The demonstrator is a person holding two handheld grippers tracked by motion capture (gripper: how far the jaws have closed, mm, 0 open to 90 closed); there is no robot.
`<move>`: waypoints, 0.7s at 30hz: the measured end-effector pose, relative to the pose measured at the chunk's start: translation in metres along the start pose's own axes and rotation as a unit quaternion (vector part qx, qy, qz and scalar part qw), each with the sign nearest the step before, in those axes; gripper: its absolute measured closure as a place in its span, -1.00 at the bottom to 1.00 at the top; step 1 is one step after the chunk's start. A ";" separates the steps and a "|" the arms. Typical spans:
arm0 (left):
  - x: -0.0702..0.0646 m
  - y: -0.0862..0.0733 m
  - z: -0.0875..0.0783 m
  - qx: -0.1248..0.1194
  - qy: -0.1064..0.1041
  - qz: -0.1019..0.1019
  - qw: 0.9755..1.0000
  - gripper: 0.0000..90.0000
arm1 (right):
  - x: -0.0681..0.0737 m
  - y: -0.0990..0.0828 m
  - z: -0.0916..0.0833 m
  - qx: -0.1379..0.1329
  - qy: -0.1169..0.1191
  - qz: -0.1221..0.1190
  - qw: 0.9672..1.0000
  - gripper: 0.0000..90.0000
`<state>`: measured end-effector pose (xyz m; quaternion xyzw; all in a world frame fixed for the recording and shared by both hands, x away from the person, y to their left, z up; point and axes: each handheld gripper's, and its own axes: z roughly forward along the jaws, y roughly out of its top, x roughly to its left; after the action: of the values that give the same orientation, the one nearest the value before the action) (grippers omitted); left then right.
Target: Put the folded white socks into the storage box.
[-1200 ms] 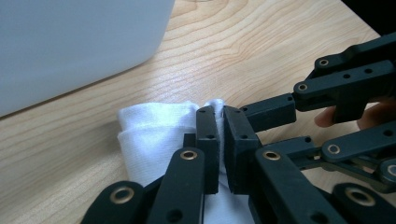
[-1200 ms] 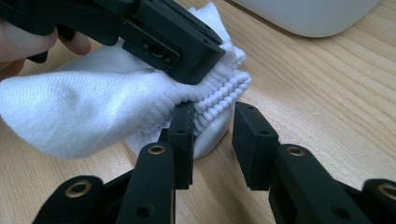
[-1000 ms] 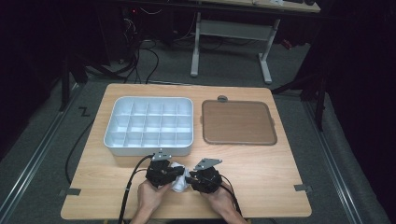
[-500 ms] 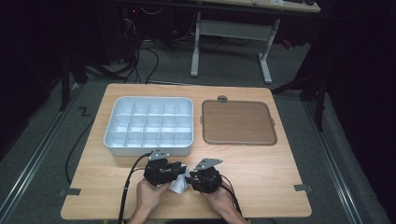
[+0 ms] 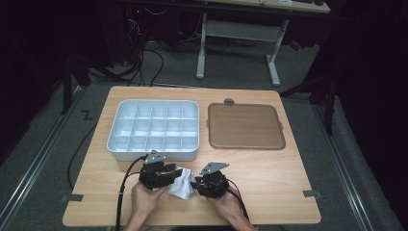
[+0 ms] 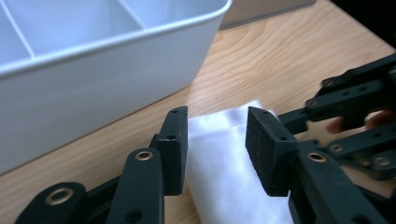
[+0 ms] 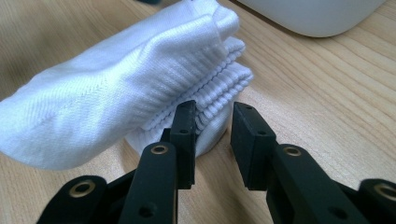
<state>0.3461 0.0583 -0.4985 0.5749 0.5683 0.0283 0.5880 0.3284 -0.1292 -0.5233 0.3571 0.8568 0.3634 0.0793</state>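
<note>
Folded sock (image 5: 181, 186) just below the tray (image 5: 153, 130) is soft and floppy (grab the ribbed cuff); left gripper (image 6: 217, 140) fingers just opened around it, right gripper (image 7: 213, 135) fingers open.

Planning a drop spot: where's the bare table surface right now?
Free: the wood right of the right gripper, below the brown tray, and the front-left corner. Crowded: the front centre, where both grippers flank the white sock below the white organizer.

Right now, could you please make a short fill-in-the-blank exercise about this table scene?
1. The folded white sock lies between the two ____.
2. The white tray is divided into many ____.
3. The brown lid lies to the ____ of the tray in the high view.

Missing words: tongs; compartments; right
</note>
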 end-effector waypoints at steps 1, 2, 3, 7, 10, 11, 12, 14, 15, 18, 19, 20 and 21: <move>0.002 -0.001 0.001 0.002 0.002 0.000 1.000 0.32 | 0.000 0.000 0.000 -0.001 0.000 -0.002 1.000 0.59; 0.004 -0.003 0.002 0.003 0.006 0.000 1.000 0.32 | 0.000 0.000 0.000 -0.001 -0.002 -0.001 1.000 0.59; 0.006 -0.004 0.003 0.003 0.008 -0.001 1.000 0.33 | 0.000 0.000 0.000 -0.001 -0.003 -0.001 1.000 0.59; 0.011 -0.006 0.002 0.003 0.009 -0.012 1.000 0.34 | 0.000 0.000 0.000 -0.001 -0.004 -0.002 1.000 0.59; 0.011 -0.007 0.001 0.002 0.009 -0.012 1.000 0.36 | -0.001 0.000 -0.001 0.000 -0.005 0.001 1.000 0.57; 0.011 -0.008 0.000 0.001 0.010 -0.013 1.000 0.35 | -0.001 0.000 -0.001 -0.001 -0.006 0.002 1.000 0.56; 0.010 -0.008 0.000 0.001 0.012 -0.016 1.000 0.35 | -0.001 0.000 -0.002 -0.001 -0.007 0.004 1.000 0.55; 0.010 -0.007 0.001 0.000 0.016 -0.023 1.000 0.35 | -0.001 0.000 -0.006 -0.004 -0.009 0.009 1.000 0.54; 0.010 -0.007 0.001 0.001 0.016 -0.023 1.000 0.35 | -0.001 0.000 -0.008 -0.007 -0.011 0.010 1.000 0.54; 0.008 -0.007 0.002 0.001 0.017 -0.019 1.000 0.35 | 0.000 0.000 -0.017 -0.024 -0.009 0.016 1.000 0.57; 0.008 -0.007 0.002 0.001 0.018 -0.017 1.000 0.35 | 0.000 0.000 -0.020 -0.030 -0.007 0.016 0.999 0.60; 0.008 -0.007 0.002 0.001 0.018 -0.017 1.000 0.35 | 0.002 0.001 -0.024 -0.035 -0.006 0.014 0.999 0.62; 0.007 -0.007 0.002 0.001 0.019 -0.017 1.000 0.35 | 0.003 0.002 -0.026 -0.039 -0.006 0.011 0.999 0.64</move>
<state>0.3455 0.0600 -0.5087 0.5646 0.5893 0.0288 0.5772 0.3168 -0.1410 -0.5023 0.3653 0.8377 0.3947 0.0947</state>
